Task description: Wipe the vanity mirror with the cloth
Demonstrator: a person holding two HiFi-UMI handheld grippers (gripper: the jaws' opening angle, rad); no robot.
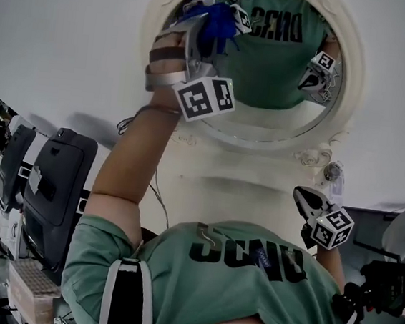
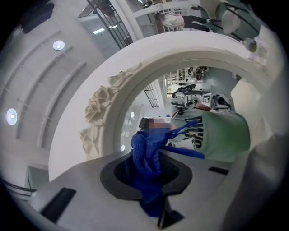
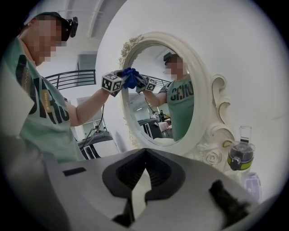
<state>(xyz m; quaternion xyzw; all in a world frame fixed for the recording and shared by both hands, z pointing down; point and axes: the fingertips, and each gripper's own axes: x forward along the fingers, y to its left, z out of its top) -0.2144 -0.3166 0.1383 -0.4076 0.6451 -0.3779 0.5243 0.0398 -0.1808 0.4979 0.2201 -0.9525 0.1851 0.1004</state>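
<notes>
The left hand-held gripper (image 2: 147, 177) is clamped on the blue cloth (image 2: 144, 151), held against the vanity mirror (image 3: 159, 106) near its upper edge. The right hand-held gripper (image 3: 142, 175) hangs low, jaws together, empty. Wiping looks under way; the next move calls for sweeping across the glass with steady contact.

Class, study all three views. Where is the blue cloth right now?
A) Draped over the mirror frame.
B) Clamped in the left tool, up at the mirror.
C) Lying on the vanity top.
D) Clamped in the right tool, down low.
B: the left tool is shut on the blue cloth up at the mirror; the right tool sits low, holding nothing.
</notes>
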